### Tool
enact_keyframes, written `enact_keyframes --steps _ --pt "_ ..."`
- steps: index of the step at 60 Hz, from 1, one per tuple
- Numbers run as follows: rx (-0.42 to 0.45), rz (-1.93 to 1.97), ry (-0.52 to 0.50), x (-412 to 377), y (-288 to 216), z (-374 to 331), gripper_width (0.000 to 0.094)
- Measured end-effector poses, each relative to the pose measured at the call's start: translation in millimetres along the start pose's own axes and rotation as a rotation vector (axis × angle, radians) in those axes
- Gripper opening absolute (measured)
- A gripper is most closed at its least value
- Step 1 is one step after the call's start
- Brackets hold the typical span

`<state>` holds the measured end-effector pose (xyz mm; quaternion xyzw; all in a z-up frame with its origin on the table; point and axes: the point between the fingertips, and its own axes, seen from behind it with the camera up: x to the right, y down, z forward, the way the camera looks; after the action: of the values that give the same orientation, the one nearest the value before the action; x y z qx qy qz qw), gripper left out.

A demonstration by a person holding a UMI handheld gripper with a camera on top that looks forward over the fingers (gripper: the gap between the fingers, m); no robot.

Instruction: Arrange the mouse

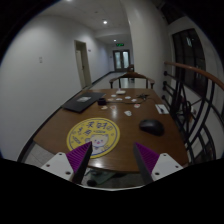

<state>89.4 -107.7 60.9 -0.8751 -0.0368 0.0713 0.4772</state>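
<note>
Room: a long corridor-like interior with pale walls, ceiling lights and a glazed door [121, 58] at the far end; a second door [82, 62] stood in the left wall.

Railing [196, 85]: a wooden handrail on dark metal uprights ran along the right side, beyond the table's right edge.

Table [60, 120]: a brown wooden top reaching away from the gripper toward the far door, carrying every smaller item listed below.

Chair [132, 78]: a dark frame stood at the table's far end.

Round mat [93, 131]: a yellow disc with dark print lay flat on the table, just ahead of the left finger and well to the left of the mouse.

Laptop [82, 102]: a dark, flat object on the table's left side, beyond the yellow disc; possibly a closed laptop, though the view was too small to confirm.

Gripper [115, 159]: two fingers with purple pads [80, 158] showed at the near edge of the table. They were spread wide apart, with nothing held between them.

Mouse [151, 126]: a dark, rounded body rested on the bare wood, beyond the right finger and apart from it, near the table's right edge.

Small items [124, 97]: several pale cards or papers lay toward the far end; a white piece [161, 108] sat beyond the mouse.
</note>
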Motion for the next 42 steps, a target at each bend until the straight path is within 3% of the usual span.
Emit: enact_keyframes --steps 25,28,42 --pt "-0.112 -0.016 0.186 149.2 29.3 75.6 0.0839" --pt "-0.082 0.002 0.170 152.6 21.5 88.3 0.0837" --pt "-0.104 0.002 0.187 189.9 -13.3 138.2 0.0808"
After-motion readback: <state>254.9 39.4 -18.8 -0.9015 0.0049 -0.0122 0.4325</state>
